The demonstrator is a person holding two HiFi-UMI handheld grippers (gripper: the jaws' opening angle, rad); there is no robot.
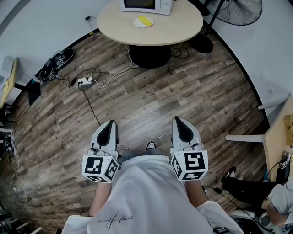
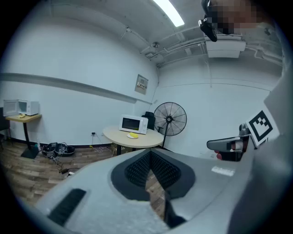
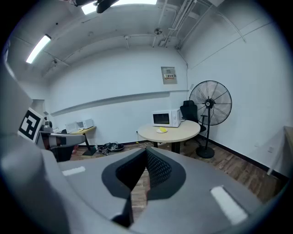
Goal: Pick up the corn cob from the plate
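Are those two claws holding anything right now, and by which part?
Nothing is held. The left gripper and right gripper are both shut and empty; the corn cob lies on its plate.

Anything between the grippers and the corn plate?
Head view: wood floor, a white cable crossing it, then the round table's top up to the plate.

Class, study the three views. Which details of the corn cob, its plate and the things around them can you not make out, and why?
- Corn cob: too small in every view. Its surface and how exactly it lies on the plate cannot be told.
- Microwave: in the head view, the top edge cuts most of it off.
- Fan: in the head view, the top edge cuts off its upper part.
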